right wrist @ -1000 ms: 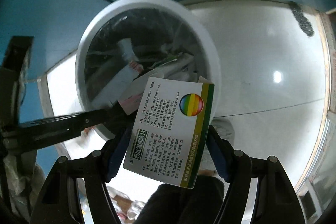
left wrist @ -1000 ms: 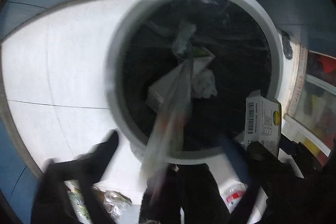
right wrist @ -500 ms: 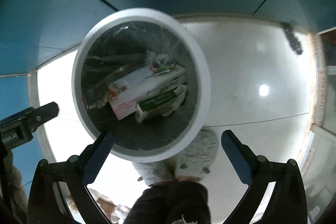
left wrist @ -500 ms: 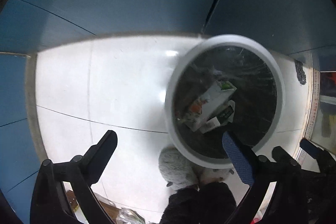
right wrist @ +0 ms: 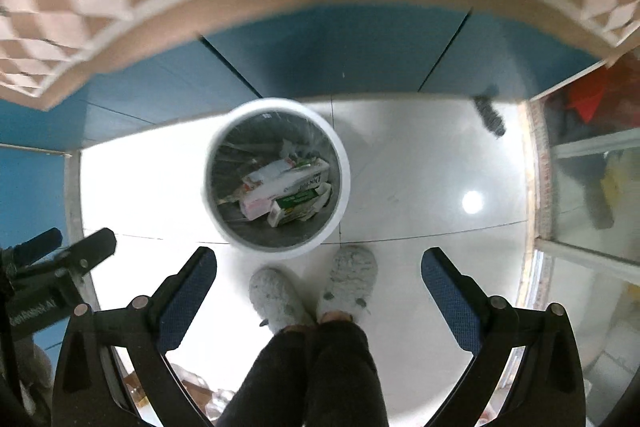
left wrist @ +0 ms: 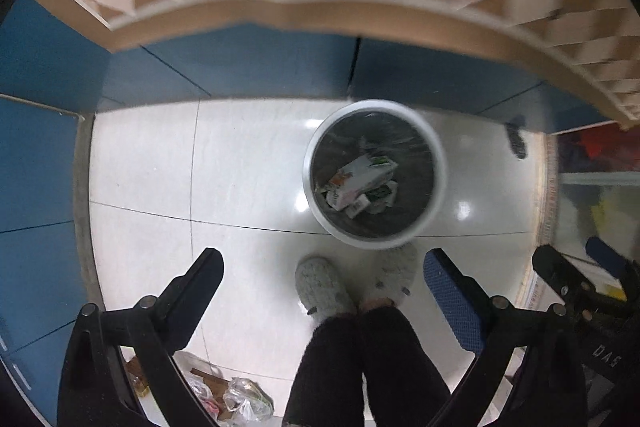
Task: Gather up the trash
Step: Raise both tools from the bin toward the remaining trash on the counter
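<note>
- The left gripper (left wrist: 322, 273) and the right gripper (right wrist: 319, 265) both hang with jaws wide and empty, high above the white bin (right wrist: 338, 157).
- Cardboard cartons (right wrist: 286, 183) lie inside the bin.
- More crumpled wrappers (left wrist: 244, 397) lie on the floor behind the feet; they are probably light and slippery, best pinched at a bunched fold.

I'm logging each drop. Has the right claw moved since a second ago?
Yes. The right claw has pulled up and away: the white bin looks far smaller, and the claw, then gripping a box, is open and empty.
</note>
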A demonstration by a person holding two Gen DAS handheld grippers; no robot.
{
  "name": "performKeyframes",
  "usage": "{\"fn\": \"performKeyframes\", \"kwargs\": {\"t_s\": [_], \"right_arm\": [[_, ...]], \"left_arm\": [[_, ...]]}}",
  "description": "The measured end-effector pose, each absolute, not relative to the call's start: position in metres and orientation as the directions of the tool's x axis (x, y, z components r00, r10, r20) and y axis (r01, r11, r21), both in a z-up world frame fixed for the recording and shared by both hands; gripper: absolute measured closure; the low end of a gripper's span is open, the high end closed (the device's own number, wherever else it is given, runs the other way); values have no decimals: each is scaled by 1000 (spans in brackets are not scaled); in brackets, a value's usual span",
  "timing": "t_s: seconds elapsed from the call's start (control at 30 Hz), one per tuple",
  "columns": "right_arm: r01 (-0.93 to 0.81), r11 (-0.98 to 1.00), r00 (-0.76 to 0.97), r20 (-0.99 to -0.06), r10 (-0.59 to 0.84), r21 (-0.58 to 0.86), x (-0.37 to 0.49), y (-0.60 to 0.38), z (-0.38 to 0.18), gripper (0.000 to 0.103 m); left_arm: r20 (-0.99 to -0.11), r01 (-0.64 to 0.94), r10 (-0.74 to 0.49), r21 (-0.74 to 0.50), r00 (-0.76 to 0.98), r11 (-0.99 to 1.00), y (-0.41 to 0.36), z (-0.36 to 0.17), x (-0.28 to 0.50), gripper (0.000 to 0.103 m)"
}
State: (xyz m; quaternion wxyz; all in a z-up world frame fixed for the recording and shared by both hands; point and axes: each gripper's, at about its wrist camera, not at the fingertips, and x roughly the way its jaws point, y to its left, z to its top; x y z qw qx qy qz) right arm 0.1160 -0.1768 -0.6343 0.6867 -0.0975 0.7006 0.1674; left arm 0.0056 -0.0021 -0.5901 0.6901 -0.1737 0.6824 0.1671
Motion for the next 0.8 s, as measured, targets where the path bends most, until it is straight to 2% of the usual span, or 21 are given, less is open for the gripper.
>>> {"fn": "performKeyframes", "kwargs": {"t_s": [0.27, 0.47, 0.8], "right_arm": [[-402, 910, 24, -992, 120, 101, 106, -186, -476, 0], [-398, 909, 20, -989, 145, 125, 88, -194, -382, 0], [-391, 903, 55, -975, 214, 177, 77, -202, -286, 0]], "left_arm": [[-998, -473, -10, -42, 70, 880, -7, -465, -19, 1], [-994, -482, -27, -75, 106, 873, -4, -389, -36, 1], [-974, -456, 27, -81, 225, 886, 2, -301, -35, 1]]}}
